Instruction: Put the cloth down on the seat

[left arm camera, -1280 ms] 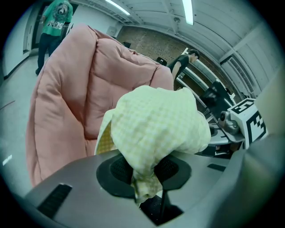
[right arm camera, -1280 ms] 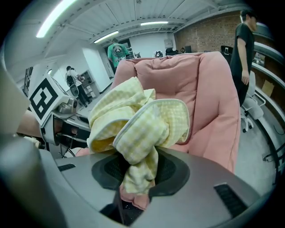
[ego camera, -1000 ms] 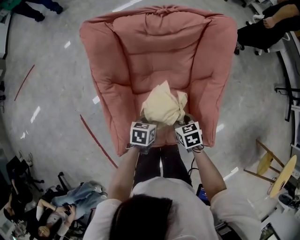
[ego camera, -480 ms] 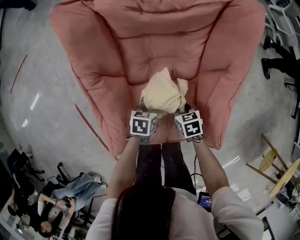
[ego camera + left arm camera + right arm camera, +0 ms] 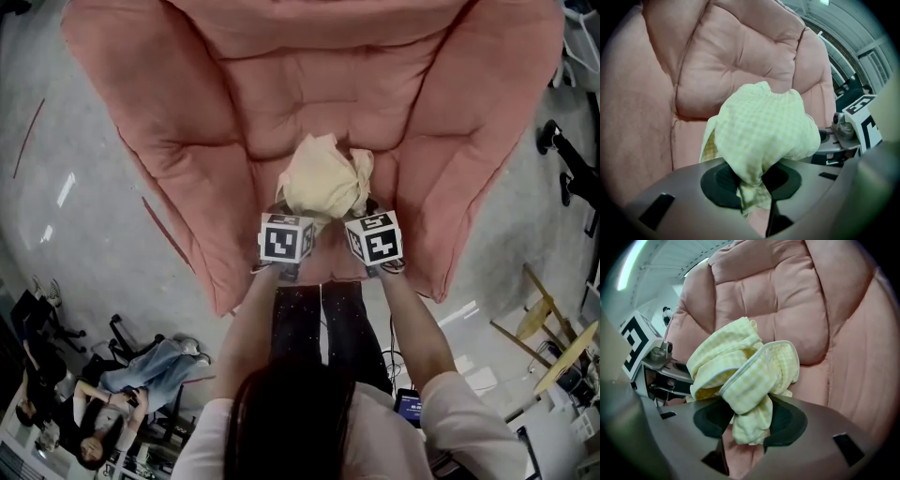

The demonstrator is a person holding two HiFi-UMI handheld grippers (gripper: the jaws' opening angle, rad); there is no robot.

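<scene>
One broad pink armchair (image 5: 309, 94) fills the head view. Low over the front of its seat (image 5: 689, 140) hangs a bunched yellow checked cloth (image 5: 323, 180). At the bundle's 7 o'clock, the left gripper (image 5: 750, 180) has its jaws pinching a fold. At 5 o'clock, the right gripper (image 5: 747, 420) has jaws that have just been opening, with cloth between them, seemingly no longer squeezed. With one side loose and the other clamped, any pull toward 6 o'clock could drag the bundle off the front edge onto the floor (image 5: 84, 234).
</scene>
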